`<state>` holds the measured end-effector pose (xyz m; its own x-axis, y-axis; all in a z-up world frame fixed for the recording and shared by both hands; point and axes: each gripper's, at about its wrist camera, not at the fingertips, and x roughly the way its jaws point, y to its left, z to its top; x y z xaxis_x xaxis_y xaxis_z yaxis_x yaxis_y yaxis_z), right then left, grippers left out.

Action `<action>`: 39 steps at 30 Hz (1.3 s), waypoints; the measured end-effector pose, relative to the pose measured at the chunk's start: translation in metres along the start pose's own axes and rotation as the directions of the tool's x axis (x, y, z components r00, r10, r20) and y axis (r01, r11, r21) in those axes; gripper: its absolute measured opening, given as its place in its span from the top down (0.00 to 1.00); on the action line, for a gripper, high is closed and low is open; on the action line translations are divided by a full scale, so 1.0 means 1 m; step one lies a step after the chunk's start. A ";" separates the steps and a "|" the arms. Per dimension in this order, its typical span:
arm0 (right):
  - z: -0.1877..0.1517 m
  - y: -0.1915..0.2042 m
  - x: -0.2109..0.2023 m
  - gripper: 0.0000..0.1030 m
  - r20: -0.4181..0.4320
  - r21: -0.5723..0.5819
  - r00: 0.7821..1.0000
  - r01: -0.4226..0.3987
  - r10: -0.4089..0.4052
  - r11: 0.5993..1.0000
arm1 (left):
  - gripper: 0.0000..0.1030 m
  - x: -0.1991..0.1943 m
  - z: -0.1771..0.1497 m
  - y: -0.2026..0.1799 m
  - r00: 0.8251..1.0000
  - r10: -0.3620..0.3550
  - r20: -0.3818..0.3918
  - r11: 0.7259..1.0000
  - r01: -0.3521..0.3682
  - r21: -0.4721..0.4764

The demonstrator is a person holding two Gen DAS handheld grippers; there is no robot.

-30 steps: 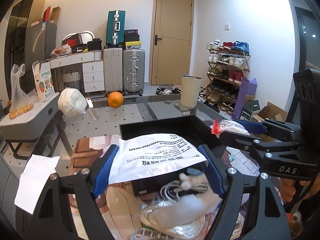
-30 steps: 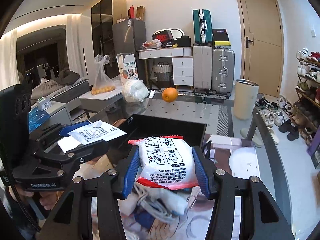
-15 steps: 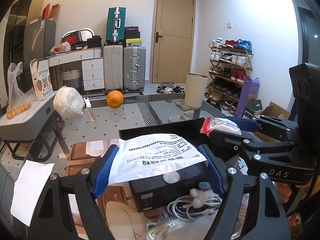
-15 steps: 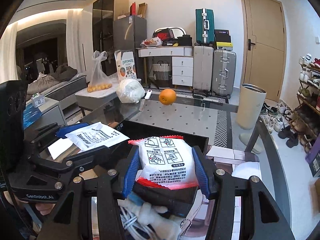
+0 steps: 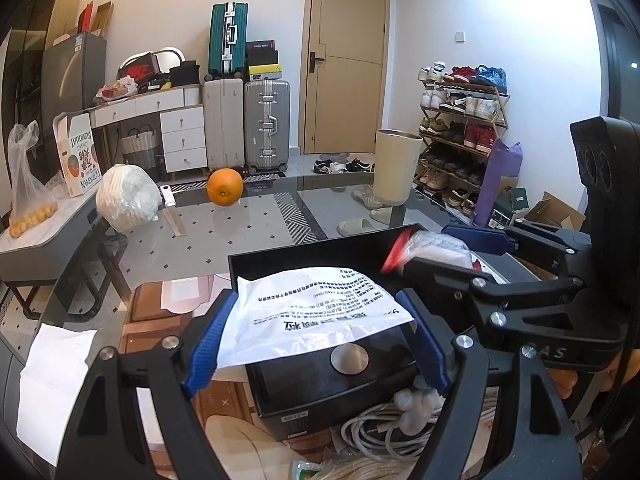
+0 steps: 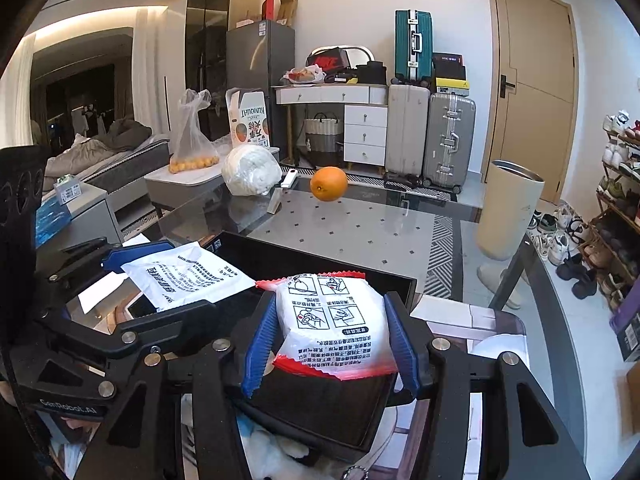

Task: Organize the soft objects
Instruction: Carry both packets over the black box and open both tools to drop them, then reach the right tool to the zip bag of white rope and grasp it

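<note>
Gripping white pouch: left gripper | red-edged pack: right gripper | glass table, orange

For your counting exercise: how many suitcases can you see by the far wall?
3. A beige suitcase and a silver suitcase stand side by side left of the door; a teal suitcase stands on top. Others may be hidden behind.

The red-edged packet is motion-blurred in the left view, and the cable coil runs under the fingers.
</note>
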<state>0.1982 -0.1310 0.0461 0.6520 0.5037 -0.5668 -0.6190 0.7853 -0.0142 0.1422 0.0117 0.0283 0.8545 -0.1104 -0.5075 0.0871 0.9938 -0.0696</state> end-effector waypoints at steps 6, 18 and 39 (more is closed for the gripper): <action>0.001 -0.010 -0.008 0.17 0.020 0.034 1.000 0.007 -0.008 0.999 | 0.13 -0.003 0.001 0.000 1.000 -0.016 0.008 1.000 0.016 -0.008; -0.016 -0.018 -0.045 0.01 -0.026 0.099 1.000 0.007 -0.004 0.995 | 0.00 -0.032 -0.010 0.001 1.000 -0.015 0.022 0.999 0.015 -0.034; -0.063 0.011 -0.091 0.01 -0.111 0.118 0.989 -0.081 0.094 0.990 | 0.00 -0.081 -0.052 0.002 0.999 0.018 -0.027 0.999 -0.019 -0.035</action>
<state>0.1046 -0.1904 0.0456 0.5378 0.5323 -0.6538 -0.6141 0.7787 0.1289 0.0467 0.0217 0.0240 0.8420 -0.0928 -0.5314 0.0527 0.9945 -0.0900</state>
